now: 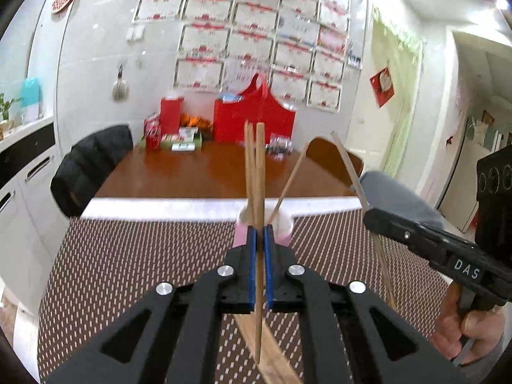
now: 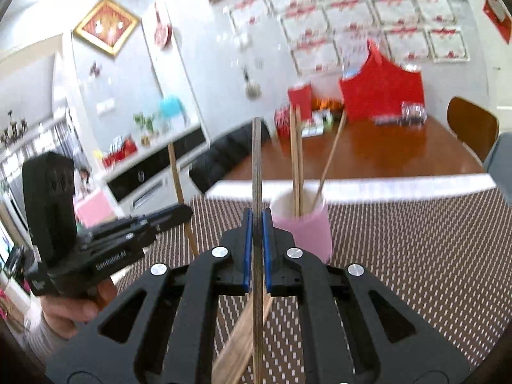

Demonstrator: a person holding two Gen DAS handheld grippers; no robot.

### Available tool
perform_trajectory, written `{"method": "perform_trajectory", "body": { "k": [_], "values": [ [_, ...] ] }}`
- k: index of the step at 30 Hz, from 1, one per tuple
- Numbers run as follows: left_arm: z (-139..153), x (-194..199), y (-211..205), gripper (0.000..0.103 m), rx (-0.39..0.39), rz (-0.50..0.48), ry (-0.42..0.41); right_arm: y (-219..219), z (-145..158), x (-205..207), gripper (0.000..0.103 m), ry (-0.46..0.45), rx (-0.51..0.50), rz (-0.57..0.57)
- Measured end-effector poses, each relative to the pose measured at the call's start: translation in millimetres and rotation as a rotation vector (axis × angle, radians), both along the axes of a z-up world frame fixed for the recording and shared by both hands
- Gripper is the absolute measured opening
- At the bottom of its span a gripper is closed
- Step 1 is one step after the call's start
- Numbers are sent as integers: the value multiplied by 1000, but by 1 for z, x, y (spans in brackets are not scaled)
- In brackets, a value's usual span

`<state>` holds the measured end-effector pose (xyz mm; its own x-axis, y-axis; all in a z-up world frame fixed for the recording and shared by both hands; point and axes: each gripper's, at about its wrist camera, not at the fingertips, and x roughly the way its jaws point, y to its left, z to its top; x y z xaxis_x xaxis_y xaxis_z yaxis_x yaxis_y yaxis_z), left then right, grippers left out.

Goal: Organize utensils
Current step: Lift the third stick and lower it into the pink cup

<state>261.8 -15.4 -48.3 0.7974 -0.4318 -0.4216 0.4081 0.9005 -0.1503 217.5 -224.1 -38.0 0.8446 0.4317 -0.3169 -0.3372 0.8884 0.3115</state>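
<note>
A pink cup (image 2: pixel 304 227) with a white rim stands on the brown patterned mat (image 2: pixel 400 256) and holds wooden chopsticks (image 2: pixel 296 160). It shows behind my left fingers in the left wrist view (image 1: pixel 284 227). My left gripper (image 1: pixel 260 233) is shut on a wooden chopstick (image 1: pixel 260 166) held upright just before the cup. My right gripper (image 2: pixel 257 220) is shut on a chopstick (image 2: pixel 257 160), upright, left of the cup. The right gripper also shows at the right of the left wrist view (image 1: pixel 371 216), holding its stick (image 1: pixel 350 166). The left gripper shows in the right wrist view (image 2: pixel 187 211).
A flat wooden utensil (image 1: pixel 272 355) lies on the mat under the grippers. Beyond the mat's white edge is a brown table (image 1: pixel 208 172) with red bags (image 1: pixel 252 121) and boxes at the wall. A dark chair (image 1: pixel 92 163) stands left, a brown chair (image 2: pixel 473 128) right.
</note>
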Motion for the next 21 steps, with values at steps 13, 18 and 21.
{"method": "perform_trajectory", "body": {
  "k": [13,18,21],
  "values": [
    [87,46,-25,5,-80,-56,-187,-13,71,69,6,-245,29,-183],
    [97,74,-38,5,-64,-68,-226,-9,74,108,6,-281,57,-203],
    [89,90,-44,5,-43,-74,-220,-6,67,132,7,-275,58,-201]
  ]
}}
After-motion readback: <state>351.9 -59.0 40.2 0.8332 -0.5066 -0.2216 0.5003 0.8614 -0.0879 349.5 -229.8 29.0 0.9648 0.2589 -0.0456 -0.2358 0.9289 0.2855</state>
